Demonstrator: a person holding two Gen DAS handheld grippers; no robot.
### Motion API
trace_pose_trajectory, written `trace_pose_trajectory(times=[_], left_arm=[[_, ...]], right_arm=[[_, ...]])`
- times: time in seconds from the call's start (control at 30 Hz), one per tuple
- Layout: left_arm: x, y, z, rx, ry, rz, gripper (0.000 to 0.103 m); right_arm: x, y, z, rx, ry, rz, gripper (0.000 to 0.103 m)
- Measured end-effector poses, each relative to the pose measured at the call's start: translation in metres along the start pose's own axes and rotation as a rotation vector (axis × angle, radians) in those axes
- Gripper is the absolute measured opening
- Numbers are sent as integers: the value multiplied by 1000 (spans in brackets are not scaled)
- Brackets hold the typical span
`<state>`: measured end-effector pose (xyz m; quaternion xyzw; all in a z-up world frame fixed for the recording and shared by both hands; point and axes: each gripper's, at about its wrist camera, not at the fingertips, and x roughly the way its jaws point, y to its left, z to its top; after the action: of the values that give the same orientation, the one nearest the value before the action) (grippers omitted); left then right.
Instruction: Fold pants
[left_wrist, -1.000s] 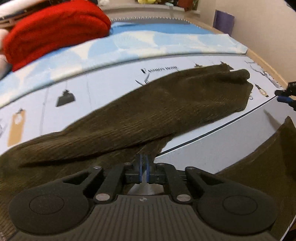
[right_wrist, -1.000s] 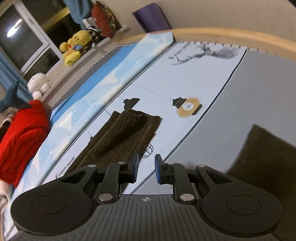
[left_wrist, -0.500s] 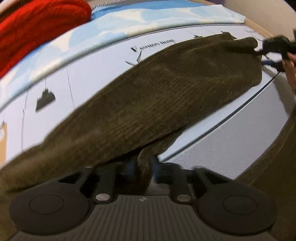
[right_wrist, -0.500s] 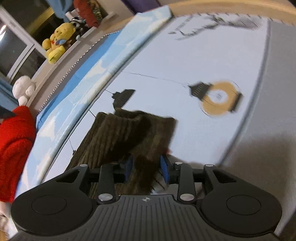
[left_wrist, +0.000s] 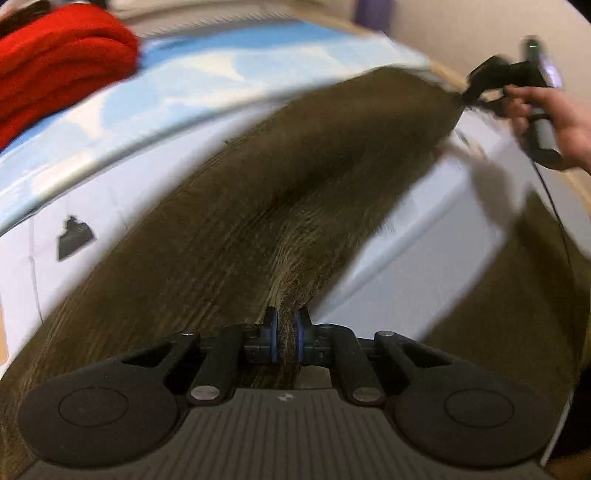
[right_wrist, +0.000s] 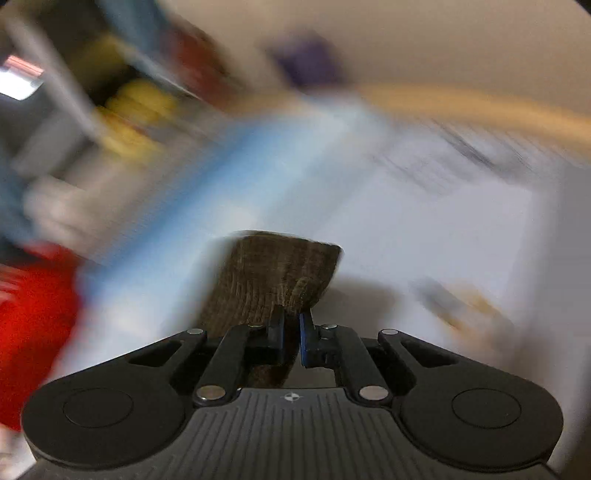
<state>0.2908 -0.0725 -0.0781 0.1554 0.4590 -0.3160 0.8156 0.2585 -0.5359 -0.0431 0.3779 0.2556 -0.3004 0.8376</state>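
Since the earlier frames, your right gripper (right_wrist: 291, 328) has travelled to the far end of the pants (left_wrist: 295, 199) and taken the hem, and that leg, which was lying flat on the bed sheet (left_wrist: 406, 236), is now lifted and pulled long between your two tools. Both views are blurred, because the cloth and your hands are moving.

Your left gripper (left_wrist: 285, 334) has its jaws closing on a gathered ridge of the brown corduroy. The fabric fills the narrow gap between the blue pads (left_wrist: 273, 334), so it is clamped there, close to where the two legs meet. From this tool the leg runs forward and to the right, up to the right gripper, which your hand (left_wrist: 554, 122) holds above the sheet.

In the right wrist view, the jaws are closing and a corner of the hem is pinched between them; the rest of the hem stands up just in front of the tool.

You hold the leg at both ends so it stays stretched and does not wrinkle. I judge that this lets you carry it over the other leg, which lies at the right, beside the left tool. A red blanket (left_wrist: 62, 70) lies far to the left, well apart.
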Motion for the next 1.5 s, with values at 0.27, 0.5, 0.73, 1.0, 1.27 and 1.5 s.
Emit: trace_pose_trajectory(times=[0.27, 0.5, 0.73, 1.0, 1.27, 1.5], left_arm=[[-4, -14, -16, 128, 60, -47, 10], [3, -32, -38, 187, 90, -151, 16], [-47, 8, -37, 78, -28, -180, 42], [-109, 188, -111, -524, -59, 220, 61], [-120, 298, -210, -1044, 77, 337, 64], [-92, 298, -219, -1020, 83, 278, 72]], right_arm=[[-7, -44, -8, 17, 82, -1, 7], [-20, -123, -22, 202, 157, -276, 6], [-53, -120, -25, 114, 38, -348, 24], [-69, 0, -50, -198, 1, 54, 33], [-56, 149, -167, -727, 213, 420, 42], [-45, 198, -248, -1175, 185, 454, 42]])
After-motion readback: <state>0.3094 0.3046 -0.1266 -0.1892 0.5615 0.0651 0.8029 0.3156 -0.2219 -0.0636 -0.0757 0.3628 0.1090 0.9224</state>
